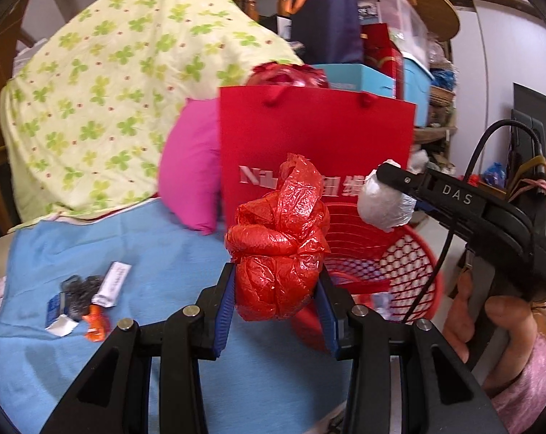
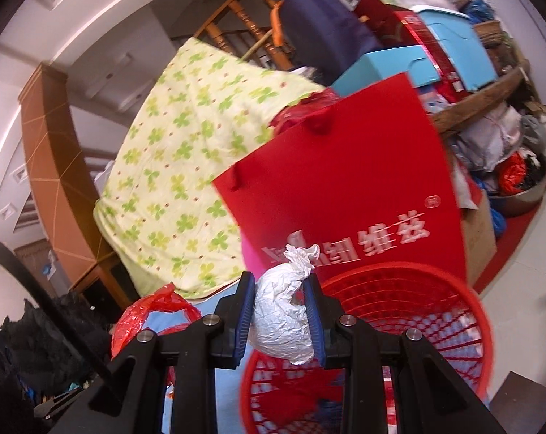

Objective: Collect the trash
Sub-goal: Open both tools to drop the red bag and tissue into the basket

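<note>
My left gripper (image 1: pixel 276 282) is shut on a crumpled red plastic bag (image 1: pixel 278 246), held above the blue cloth just left of a red mesh basket (image 1: pixel 399 264). My right gripper (image 2: pixel 280 307) is shut on a wadded white plastic bag (image 2: pixel 282 322) over the basket's (image 2: pixel 435 311) near rim. In the left wrist view the right gripper (image 1: pixel 392 181) reaches in from the right, with the white wad (image 1: pixel 385 202) hanging above the basket. The red bag (image 2: pixel 146 311) shows at the lower left of the right wrist view.
Small wrappers and scraps (image 1: pixel 88 296) lie on the blue cloth (image 1: pixel 157 238). A red paper bag (image 1: pixel 316 137) stands behind the basket, beside a pink cushion (image 1: pixel 189 170) and a clover-print blanket (image 1: pixel 121 83). Boxes and bags are stacked behind (image 1: pixel 381 43). A hand in a pink sleeve (image 1: pixel 497 325) holds the right gripper.
</note>
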`<action>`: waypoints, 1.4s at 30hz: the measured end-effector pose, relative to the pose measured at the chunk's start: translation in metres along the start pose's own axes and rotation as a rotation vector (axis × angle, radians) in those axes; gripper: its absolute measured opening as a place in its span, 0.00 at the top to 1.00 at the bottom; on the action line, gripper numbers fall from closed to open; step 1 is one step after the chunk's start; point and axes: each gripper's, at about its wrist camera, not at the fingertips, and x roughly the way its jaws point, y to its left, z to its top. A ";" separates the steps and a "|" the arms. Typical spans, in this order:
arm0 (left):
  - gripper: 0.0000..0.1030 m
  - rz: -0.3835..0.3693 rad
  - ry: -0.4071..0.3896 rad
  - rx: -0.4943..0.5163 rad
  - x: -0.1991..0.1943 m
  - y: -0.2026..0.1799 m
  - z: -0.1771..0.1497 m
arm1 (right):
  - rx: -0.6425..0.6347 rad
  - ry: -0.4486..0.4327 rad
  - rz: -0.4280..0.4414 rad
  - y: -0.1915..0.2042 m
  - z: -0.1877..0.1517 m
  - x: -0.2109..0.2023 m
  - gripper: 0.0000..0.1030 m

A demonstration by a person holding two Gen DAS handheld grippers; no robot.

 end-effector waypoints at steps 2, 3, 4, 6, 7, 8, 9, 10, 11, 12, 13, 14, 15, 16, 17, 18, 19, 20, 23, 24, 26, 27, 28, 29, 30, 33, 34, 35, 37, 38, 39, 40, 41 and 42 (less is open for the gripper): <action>0.58 -0.022 0.013 0.014 0.007 -0.012 0.002 | 0.020 -0.004 -0.017 -0.012 0.003 -0.004 0.71; 0.57 -0.035 0.022 0.018 0.011 -0.017 0.004 | 0.028 -0.004 -0.022 -0.016 0.005 -0.005 0.71; 0.57 -0.043 0.028 0.018 0.014 -0.020 0.004 | 0.038 -0.003 -0.032 -0.022 0.006 -0.006 0.71; 0.56 -0.060 0.042 0.014 0.022 -0.028 0.006 | 0.051 0.001 -0.046 -0.030 0.007 -0.007 0.70; 0.56 -0.071 0.049 0.011 0.027 -0.031 0.007 | 0.063 0.006 -0.056 -0.034 0.008 -0.007 0.70; 0.56 -0.082 0.059 0.011 0.031 -0.036 0.007 | 0.071 0.009 -0.060 -0.037 0.008 -0.007 0.70; 0.56 -0.089 0.066 0.014 0.036 -0.040 0.007 | 0.078 0.012 -0.064 -0.039 0.009 -0.006 0.70; 0.55 -0.092 0.070 0.017 0.039 -0.043 0.008 | 0.085 0.018 -0.069 -0.042 0.009 -0.006 0.70; 0.52 -0.098 0.077 0.022 0.043 -0.046 0.008 | 0.090 0.024 -0.071 -0.043 0.009 -0.005 0.70; 0.49 -0.104 0.083 0.025 0.045 -0.048 0.007 | 0.095 0.031 -0.074 -0.045 0.009 -0.004 0.69; 0.48 -0.109 0.086 0.026 0.047 -0.049 0.007 | 0.103 0.038 -0.075 -0.047 0.009 -0.003 0.67; 0.45 -0.113 0.088 0.027 0.048 -0.049 0.006 | 0.107 0.042 -0.075 -0.047 0.009 -0.002 0.58; 0.41 -0.117 0.089 0.027 0.048 -0.049 0.005 | 0.109 0.043 -0.076 -0.047 0.008 -0.002 0.47; 0.41 -0.117 0.089 0.026 0.048 -0.049 0.004 | 0.114 0.033 -0.078 -0.047 0.008 -0.004 0.30; 0.41 -0.115 0.089 0.025 0.048 -0.047 0.002 | 0.114 0.016 -0.075 -0.046 0.008 -0.007 0.30; 0.41 -0.110 0.090 0.023 0.047 -0.043 0.001 | 0.106 -0.001 -0.070 -0.043 0.009 -0.009 0.30; 0.41 -0.105 0.091 0.019 0.047 -0.040 0.000 | 0.096 -0.015 -0.070 -0.041 0.009 -0.011 0.30; 0.41 -0.098 0.092 0.013 0.046 -0.035 -0.002 | 0.090 -0.023 -0.070 -0.038 0.009 -0.012 0.30; 0.41 -0.059 0.097 -0.003 0.041 -0.015 -0.011 | 0.075 -0.025 -0.059 -0.029 0.007 -0.011 0.30; 0.41 -0.040 0.100 -0.008 0.039 -0.006 -0.016 | 0.069 -0.024 -0.057 -0.026 0.007 -0.010 0.30; 0.41 -0.003 0.110 -0.022 0.036 0.013 -0.025 | 0.056 -0.024 -0.051 -0.017 0.004 -0.008 0.30; 0.41 0.024 0.116 -0.030 0.034 0.026 -0.031 | 0.046 -0.028 -0.045 -0.011 0.003 -0.007 0.30; 0.41 0.047 0.121 -0.038 0.032 0.036 -0.036 | 0.035 -0.031 -0.040 -0.004 0.001 -0.007 0.30; 0.41 0.068 0.126 -0.047 0.031 0.046 -0.041 | 0.022 -0.032 -0.033 0.002 -0.001 -0.006 0.30; 0.41 0.088 0.131 -0.057 0.029 0.055 -0.046 | 0.009 -0.034 -0.026 0.008 -0.002 -0.005 0.30; 0.41 0.179 0.144 -0.092 0.018 0.090 -0.068 | -0.054 -0.045 -0.001 0.034 -0.010 -0.004 0.30; 0.41 0.198 0.147 -0.100 0.015 0.098 -0.073 | -0.087 -0.052 0.014 0.047 -0.014 -0.003 0.30; 0.41 0.226 0.153 -0.116 0.011 0.111 -0.081 | -0.113 -0.059 0.026 0.056 -0.018 -0.004 0.30; 0.41 0.272 0.162 -0.140 0.004 0.130 -0.094 | -0.172 -0.066 0.059 0.079 -0.027 -0.003 0.30; 0.41 0.297 0.167 -0.157 -0.001 0.141 -0.101 | -0.192 -0.065 0.077 0.089 -0.032 -0.003 0.30; 0.41 0.317 0.170 -0.175 -0.006 0.151 -0.107 | -0.208 -0.060 0.096 0.098 -0.036 -0.001 0.30; 0.41 0.329 0.170 -0.185 -0.009 0.159 -0.112 | -0.226 -0.048 0.120 0.109 -0.043 0.001 0.30; 0.41 0.352 0.169 -0.200 -0.014 0.168 -0.117 | -0.236 -0.037 0.131 0.116 -0.047 0.004 0.30; 0.41 0.369 0.167 -0.211 -0.018 0.176 -0.121 | -0.248 -0.020 0.145 0.125 -0.052 0.008 0.30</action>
